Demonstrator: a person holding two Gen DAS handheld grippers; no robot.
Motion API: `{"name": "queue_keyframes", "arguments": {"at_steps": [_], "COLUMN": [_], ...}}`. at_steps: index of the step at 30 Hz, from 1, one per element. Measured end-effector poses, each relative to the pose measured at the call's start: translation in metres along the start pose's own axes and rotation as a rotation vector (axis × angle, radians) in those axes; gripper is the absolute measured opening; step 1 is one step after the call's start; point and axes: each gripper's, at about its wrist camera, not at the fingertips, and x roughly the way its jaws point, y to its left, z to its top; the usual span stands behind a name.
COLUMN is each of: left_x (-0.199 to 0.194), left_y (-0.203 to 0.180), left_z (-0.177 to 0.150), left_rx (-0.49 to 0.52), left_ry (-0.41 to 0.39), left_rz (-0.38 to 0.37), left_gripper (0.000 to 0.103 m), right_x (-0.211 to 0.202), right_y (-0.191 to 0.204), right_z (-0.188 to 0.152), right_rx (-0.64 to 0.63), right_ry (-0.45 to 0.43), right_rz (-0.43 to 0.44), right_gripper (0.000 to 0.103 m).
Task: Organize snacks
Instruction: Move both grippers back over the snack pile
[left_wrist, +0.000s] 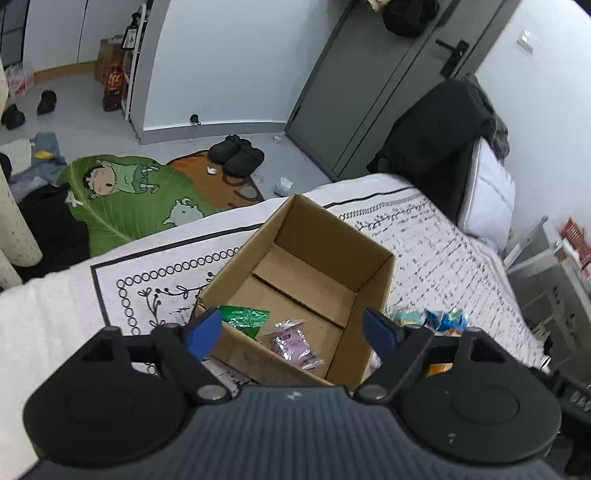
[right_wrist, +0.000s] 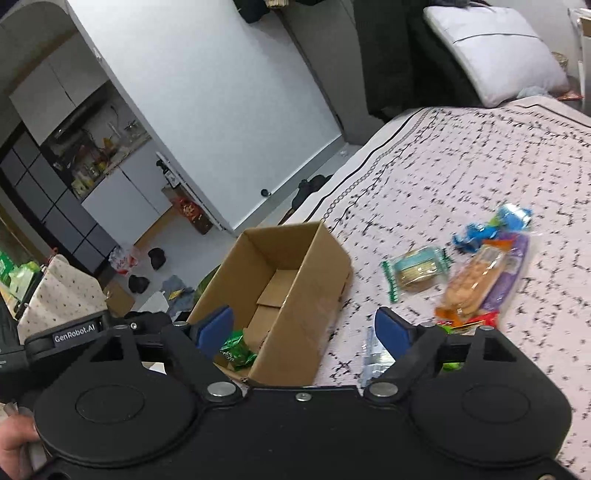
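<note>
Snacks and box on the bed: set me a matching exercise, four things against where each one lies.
Things:
1. green packet
2. pink packet
3. round biscuit pack
4. cardboard box

Places:
A. on the patterned bedspread, outside the box, beside the other loose snacks
B. in the box, at its near corner by the left finger of the left gripper
C. standing open on the bed, near its edge
D. on the box floor, nearer the middle of the near wall

Pairs: 1-B, 2-D, 3-A, 4-C
</note>
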Motion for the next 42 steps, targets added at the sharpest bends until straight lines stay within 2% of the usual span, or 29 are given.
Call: {"name": "queue_keyframes", "arguments": {"at_steps": [4, 8, 11, 14, 21, 25, 33, 42], "left_x": [-0.006, -0.006, -0.008, -0.013, -0.023, -0.024, -0.016, 0.005], "left_y": [-0.018, -0.032, -0.04, -0.053, -0.073, -0.083, -0.104, -0.13], "left_z": [-0.008, -0.018, -0.024, -0.027, -0.031, -0.034, -0.048, -0.068], "left_rx": [0.053, 0.055, 0.043, 0.062, 0.081, 0.094, 0.121, 0.144], "left_ry": [-0.011, 0.014, 0.022, 0.009, -0.01, -0.03, -0.013, 0.05], "left_rz": [0.022, 0.0, -0.026, -0.041, -0.058, -0.05, -0.024, -0.05], "left_gripper": [0.085, 0.086, 0.095, 0.103, 0.103, 0.103, 0.103, 0.103], "right_x": [-0.017, -0.034, -0.045, -0.053, -0.062, -0.064, -0.069, -0.051], "right_y": [-0.012, -0.03, -0.043, -0.055, -0.07, -0.078, -0.085, -0.116], "right_z": [0.003, 0.004, 0.003, 0.005, 0.003, 0.003, 0.002, -0.002], "right_rx": [-0.036, -0.036, -0.031, -0.003, 0.009, 0.026, 0.007, 0.16], "right_ry": [-0.02, -0.043, -0.083, -0.088, -0.124, -0.09, -0.083, 0.035], "right_rz": [-0.016, -0.037, -0.084, -0.048, -0.091, -0.072, -0.135, -0.164], "right_gripper": [0.095, 0.1, 0.101, 0.101, 0.101, 0.101, 0.101, 0.095]}}
